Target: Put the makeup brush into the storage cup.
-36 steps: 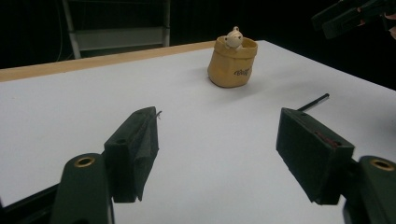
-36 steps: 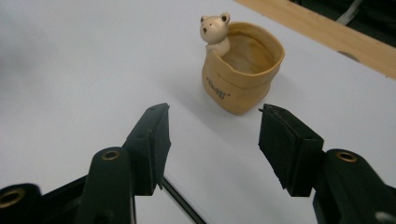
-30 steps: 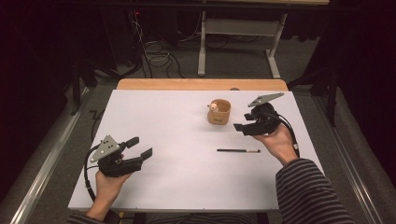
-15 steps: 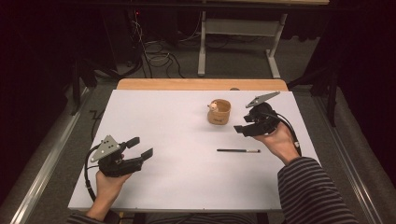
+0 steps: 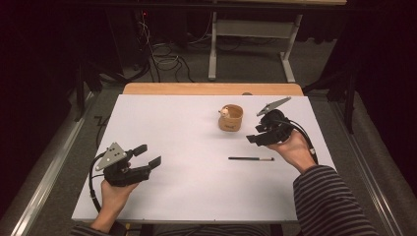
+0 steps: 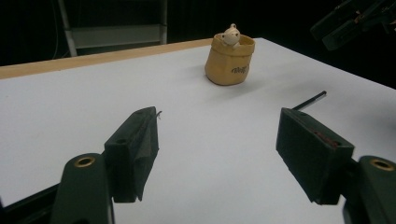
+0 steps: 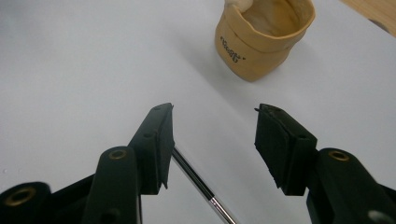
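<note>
**Both grippers hovering open, thin rod lying under the right one**

The person's left hand (image 5: 114,194) is reaching in from the near edge of the white table (image 5: 167,128), wrapped around the body of the left gripper (image 5: 147,156) from below, with the grey plate on top tilting towards the left. This gripper is pointing to the right and slightly away, held low over the near left part of the table. In the left gripper view its jaws are standing wide apart with nothing but bare table between them, so it is open and holding nothing.

The right hand (image 5: 290,150), in a striped sleeve (image 5: 329,201), is coming in from the near right corner, palm cupping the right gripper (image 5: 253,138) from the near side. The gripper is aiming leftward and downward above the table. Its jaws have just been closing, yet they are still standing apart with no thing pressed between the pads.

The thin black rod (image 5: 251,159) with its silvery end is lying flat on the table, just nearer than the right gripper's tips. In the right gripper view the rod (image 7: 198,186) is running under the left jaw, untouched.

The tan pouch (image 5: 230,118) is sitting upright farther off, left of the right gripper.
</note>
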### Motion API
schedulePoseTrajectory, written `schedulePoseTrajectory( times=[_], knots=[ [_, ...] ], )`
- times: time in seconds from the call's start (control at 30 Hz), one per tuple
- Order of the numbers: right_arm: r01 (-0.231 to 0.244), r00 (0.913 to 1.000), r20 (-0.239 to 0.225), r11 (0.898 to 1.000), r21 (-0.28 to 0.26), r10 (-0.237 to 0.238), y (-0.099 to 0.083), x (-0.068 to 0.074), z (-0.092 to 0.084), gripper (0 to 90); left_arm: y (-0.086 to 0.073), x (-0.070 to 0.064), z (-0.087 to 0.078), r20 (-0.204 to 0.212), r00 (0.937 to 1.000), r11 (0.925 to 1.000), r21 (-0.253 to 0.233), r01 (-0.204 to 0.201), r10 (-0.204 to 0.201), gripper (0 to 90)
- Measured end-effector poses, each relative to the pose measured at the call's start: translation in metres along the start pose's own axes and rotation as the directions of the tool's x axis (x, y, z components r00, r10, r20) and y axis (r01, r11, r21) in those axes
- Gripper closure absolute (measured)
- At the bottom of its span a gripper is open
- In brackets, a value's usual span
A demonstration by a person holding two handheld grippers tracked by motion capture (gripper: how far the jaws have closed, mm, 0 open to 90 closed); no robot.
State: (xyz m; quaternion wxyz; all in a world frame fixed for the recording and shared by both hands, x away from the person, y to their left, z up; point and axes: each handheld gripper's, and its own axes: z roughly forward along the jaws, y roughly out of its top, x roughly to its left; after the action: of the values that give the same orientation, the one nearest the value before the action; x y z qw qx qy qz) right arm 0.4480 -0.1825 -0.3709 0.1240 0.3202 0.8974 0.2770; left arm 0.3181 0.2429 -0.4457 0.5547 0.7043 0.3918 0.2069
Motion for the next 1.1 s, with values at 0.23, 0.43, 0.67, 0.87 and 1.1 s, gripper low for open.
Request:
schedulePoseTrajectory(
  times=[0.23, 0.43, 0.67, 0.87, 1.1],
  knots=[
    [0.01, 0.9997, -0.023, 0.998, 0.056, -0.009, 0.0, 0.0, 0.004, 50.4, 0.0, 0.0, 0.0, -0.003, 1.0, 1.0, -0.001, 0.001, -0.001, 30.2],
    [0.024, 0.999, -0.04, 0.995, 0.1, -0.02, -0.001, 0.001, 0.009, 51.7, 0.0, 0.0, 0.0, -0.002, 1.0, 1.0, 0.002, -0.001, 0.001, 30.3],
    [0.028, 0.998, -0.06, 0.988, 0.154, -0.018, -0.003, 0.001, 0.016, 53.5, 0.0, 0.0, 0.0, -0.002, 1.0, 1.0, 0.004, 0.0, 0.0, 30.3],
    [0.029, 0.9965, -0.082, 0.978, 0.205, -0.012, -0.003, 0.0, 0.021, 54.9, 0.0, 0.0, 0.0, -0.002, 1.0, 1.0, 0.006, -0.001, 0.001, 30.3],
    [0.048, 0.9957, -0.09, 0.965, 0.257, -0.025, -0.004, 0.001, 0.028, 55.1, 0.0, 0.0, 0.0, -0.001, 1.0, 1.0, 0.006, -0.001, 0.001, 30.3]
  ],
)
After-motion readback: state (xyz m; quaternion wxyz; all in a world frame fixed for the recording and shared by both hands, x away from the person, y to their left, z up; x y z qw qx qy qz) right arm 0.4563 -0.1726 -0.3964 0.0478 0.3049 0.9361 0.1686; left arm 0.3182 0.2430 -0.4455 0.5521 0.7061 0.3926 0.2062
